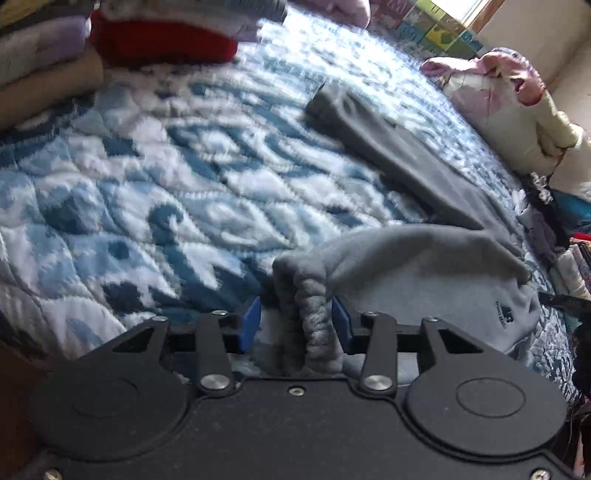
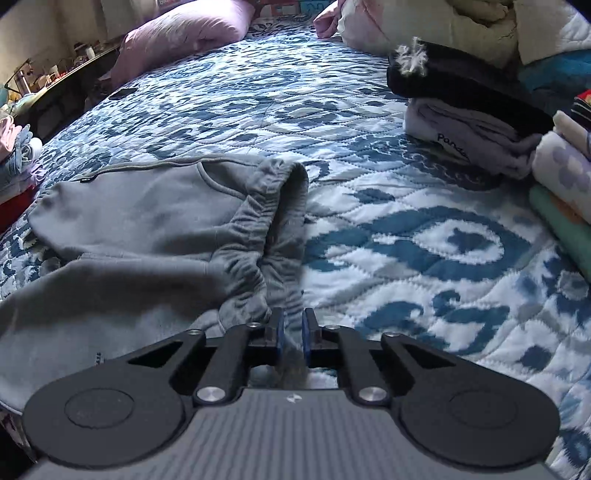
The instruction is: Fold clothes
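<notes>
In the left wrist view, a stack of folded clothes point(image 1: 40, 62) sits at the far left edge of the blue-and-white patterned quilt point(image 1: 147, 192), with a red garment point(image 1: 162, 42) beside it toward the top. Lower and to the right, the left gripper point(image 1: 295, 325) has its blue pads point(image 1: 252, 323) set apart around a bunched, ribbed waistband of the grey sweatpants point(image 1: 424, 266); the band touches the right-hand pad while a gap shows at the left-hand one, so the jaws stand partly open around the cloth instead of pinching it tight. The grey fabric rises in a fold just beyond the fingers, a small dark logo showing on it, and one leg stretches away across the quilt toward the upper right. Further right, a pink and cream heap of bedding point(image 1: 517, 103) lies against the wall. In the right wrist view, the sweatpants point(image 2: 140, 221) spread over the left half of the quilt point(image 2: 424, 240), waistband opening toward the centre. The right gripper point(image 2: 292, 334) has its pads nearly together, clamping a thin edge of the grey cloth. A lilac pillow point(image 2: 184, 33) lies at the top left, and at the right a black knitted hat point(image 2: 454, 81) rests on folded pale clothing point(image 2: 465, 133).
</notes>
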Available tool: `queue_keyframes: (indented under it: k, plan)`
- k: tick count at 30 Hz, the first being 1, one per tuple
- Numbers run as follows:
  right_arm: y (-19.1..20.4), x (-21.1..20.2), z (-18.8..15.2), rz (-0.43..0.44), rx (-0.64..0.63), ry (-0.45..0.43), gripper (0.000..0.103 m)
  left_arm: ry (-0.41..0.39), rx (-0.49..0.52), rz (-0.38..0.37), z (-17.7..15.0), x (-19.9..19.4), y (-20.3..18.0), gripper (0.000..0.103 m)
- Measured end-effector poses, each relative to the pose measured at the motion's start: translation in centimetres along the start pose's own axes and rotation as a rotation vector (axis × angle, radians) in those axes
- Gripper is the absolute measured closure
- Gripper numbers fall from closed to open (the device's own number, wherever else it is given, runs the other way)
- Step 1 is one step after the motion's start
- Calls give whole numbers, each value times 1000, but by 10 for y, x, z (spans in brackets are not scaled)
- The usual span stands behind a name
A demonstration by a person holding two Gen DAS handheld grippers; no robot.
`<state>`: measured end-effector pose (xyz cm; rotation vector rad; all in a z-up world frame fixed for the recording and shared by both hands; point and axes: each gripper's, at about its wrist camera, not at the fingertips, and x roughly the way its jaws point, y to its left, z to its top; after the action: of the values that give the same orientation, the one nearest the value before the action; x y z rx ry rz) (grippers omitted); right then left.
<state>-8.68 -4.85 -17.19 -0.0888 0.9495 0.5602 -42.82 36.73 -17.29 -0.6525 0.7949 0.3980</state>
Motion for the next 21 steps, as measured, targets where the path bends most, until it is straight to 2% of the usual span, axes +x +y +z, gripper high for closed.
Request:
queue_keyframes:
  k: [5, 9, 11, 12, 16, 21]
  plan:
    - [-9, 5, -3, 64, 113, -36, 82, -85, 8, -37, 12, -13, -7, 62]
    - [-18, -7, 3, 112, 147, -94, 80, -67, 19, -40, 14, -9, -14, 62]
    - [-25, -11, 5, 162, 185, -113, 66, -49, 16, -31, 10, -3, -13, 62]
    - [-26, -11, 7, 176, 188, -117, 65, -40, 14, -26, 8, 0, -12, 62]
    - [-14, 7, 12, 192, 76, -56, 65, -10, -2, -16, -1, 9, -8, 62]
    - [-6, 21, 9, 259, -27, -1, 66, 0, -8, -22, -1, 10, -6, 62]
